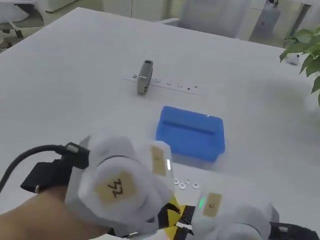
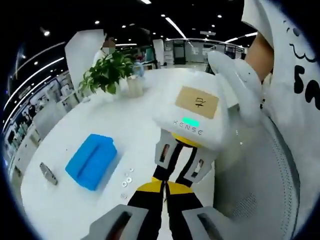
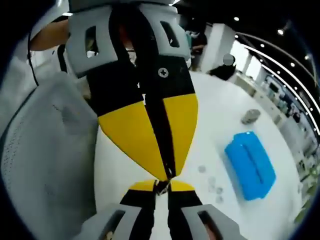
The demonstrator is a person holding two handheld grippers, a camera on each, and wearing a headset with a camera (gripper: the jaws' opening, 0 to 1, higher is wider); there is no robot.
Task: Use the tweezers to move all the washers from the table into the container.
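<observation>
White worktop (image 1: 75, 75) carries a blue container (image 1: 191, 132), its long axis running across the head view. The washers (image 1: 186, 184) lie flat just before its near side. The left gripper (image 2: 164, 189) has its fingers pressed together, tip to tip with the right gripper (image 3: 161, 190), whose fingers sit narrow; I cannot tell whether they pinch anything.

Blue rectangular container (image 1: 190, 132) is sitting flat on the white table (image 1: 75, 75). A few small silver washers (image 1: 187, 184) are lying flat in a loose cluster on the table just beside its near edge.
</observation>
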